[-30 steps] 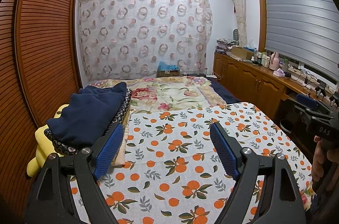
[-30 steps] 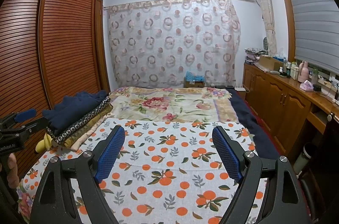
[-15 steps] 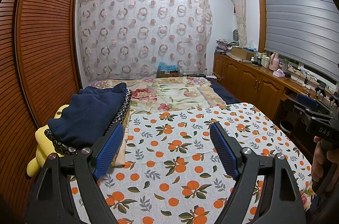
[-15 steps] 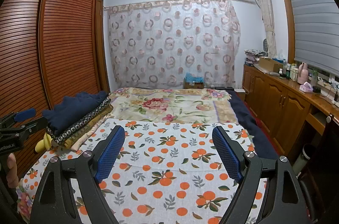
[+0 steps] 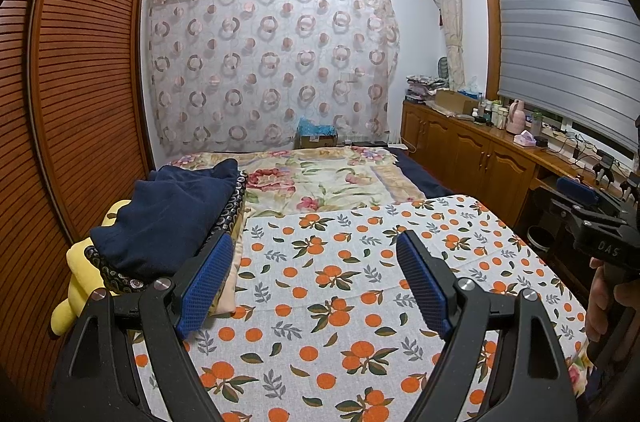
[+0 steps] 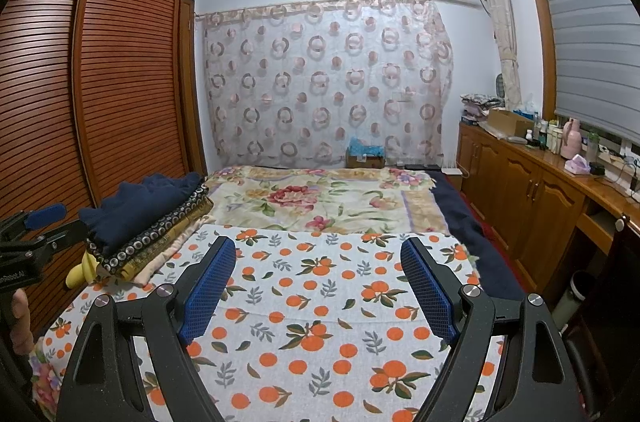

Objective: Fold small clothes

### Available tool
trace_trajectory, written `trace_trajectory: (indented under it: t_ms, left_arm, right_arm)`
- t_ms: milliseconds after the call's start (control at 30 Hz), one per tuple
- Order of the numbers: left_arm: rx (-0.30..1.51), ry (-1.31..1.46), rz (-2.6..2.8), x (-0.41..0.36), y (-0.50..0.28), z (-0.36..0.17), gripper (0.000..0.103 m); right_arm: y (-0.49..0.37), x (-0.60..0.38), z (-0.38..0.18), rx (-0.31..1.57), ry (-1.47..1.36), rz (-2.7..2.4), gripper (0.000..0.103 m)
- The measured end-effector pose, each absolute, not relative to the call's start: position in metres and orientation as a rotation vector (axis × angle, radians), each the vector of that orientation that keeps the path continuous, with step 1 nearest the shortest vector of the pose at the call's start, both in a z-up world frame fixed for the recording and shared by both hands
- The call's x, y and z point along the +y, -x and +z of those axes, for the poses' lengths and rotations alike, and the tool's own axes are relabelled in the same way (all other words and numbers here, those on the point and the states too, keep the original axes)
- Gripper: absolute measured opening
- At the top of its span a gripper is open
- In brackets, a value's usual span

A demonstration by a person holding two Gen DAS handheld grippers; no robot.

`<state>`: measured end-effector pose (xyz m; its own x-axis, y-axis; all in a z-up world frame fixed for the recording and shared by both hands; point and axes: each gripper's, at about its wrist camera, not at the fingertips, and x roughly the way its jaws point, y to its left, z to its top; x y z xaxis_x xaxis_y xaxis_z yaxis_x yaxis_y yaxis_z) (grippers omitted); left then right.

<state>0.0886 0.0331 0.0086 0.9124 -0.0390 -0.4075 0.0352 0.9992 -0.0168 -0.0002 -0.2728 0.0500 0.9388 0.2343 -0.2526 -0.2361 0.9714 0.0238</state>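
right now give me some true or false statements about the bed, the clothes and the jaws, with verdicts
1. Both grippers have their jaws open with nothing between them. True: the left gripper and right gripper hang open over the orange-print cloth.
2. The pile of clothes sits at the left side of the bed. True.
3. The top garment on the pile is yellow. False: the top one is a navy garment; something yellow pokes out beneath.
4. A garment is spread on the orange-print cloth for folding. False: no garment lies on it.
5. The wooden cabinets run along the left wall. False: they are on the right, under the window.
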Motion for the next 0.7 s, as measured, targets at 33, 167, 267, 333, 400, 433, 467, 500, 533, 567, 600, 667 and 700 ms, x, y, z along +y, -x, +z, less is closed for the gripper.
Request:
trace_trajectory:
  t_ms: [33, 167, 267, 333, 400, 433, 467, 500, 533, 567, 600, 667, 700]
  left_arm:
    - [0.421, 0.009, -0.037, 0.0331, -0.0884, 0.0088, 0.084]
    - [0.419, 0.009, -0.038, 0.0329, -0.0883, 0.0085, 0.084]
    - [0.419, 0.010, -0.039, 0.0329, -0.0882, 0.0083, 0.084]
    - [0.419, 0.009, -0.038, 0.0326, -0.0881, 0.0082, 0.084]
    - [0.419, 0.009, -0.039, 0.0326, -0.0880, 0.0080, 0.084]
    - [0.418, 0.009, -0.039, 0.0327, -0.0879, 0.0081, 0.084]
    - [0.418, 0.009, -0.039, 0.0337, -0.0870, 0.0096, 0.084]
    - [0.418, 0.008, -0.039, 0.0339, -0.0869, 0.0097, 0.084]
    - [0.419, 0.009, -0.040, 0.0339, -0.0870, 0.0095, 0.084]
    - [0.419, 0.009, -0.040, 0.0343, -0.0868, 0.0098, 0.084]
    - [0.419, 0.009, -0.039, 0.0334, -0.0868, 0.0091, 0.084]
    - [0.418, 0.009, -0.039, 0.0333, -0.0866, 0.0091, 0.084]
    - [0.418, 0.009, -0.039, 0.0332, -0.0866, 0.0090, 0.084]
  right_arm:
    - [-0.0002, -0.2734, 0.0505, 0.256, 0.008, 0.240, 0.086]
    - [-0.0014, -0.2762, 0.0503, 0.255, 0.008, 0.244, 0.086]
    - [-0.0015, -0.2770, 0.0503, 0.254, 0.009, 0.246, 0.086]
    - [-0.0012, -0.2766, 0.0500, 0.254, 0.009, 0.244, 0.086]
    - [-0.0023, -0.2779, 0.0505, 0.254, 0.010, 0.245, 0.086]
    - [-0.0023, -0.2779, 0.0504, 0.254, 0.009, 0.244, 0.086]
    - [-0.0023, -0.2781, 0.0506, 0.253, 0.009, 0.244, 0.086]
    - [-0.0025, -0.2782, 0.0507, 0.253, 0.009, 0.244, 0.086]
    - [-0.0028, -0.2786, 0.0509, 0.254, 0.008, 0.245, 0.086]
    - [-0.0024, -0.2784, 0.0506, 0.253, 0.009, 0.245, 0.086]
    - [-0.0022, -0.2781, 0.0504, 0.253, 0.010, 0.244, 0.086]
    - [-0.0025, -0.2786, 0.0506, 0.253, 0.009, 0.245, 0.086]
    - [-0.0022, -0.2782, 0.0504, 0.253, 0.009, 0.245, 0.086]
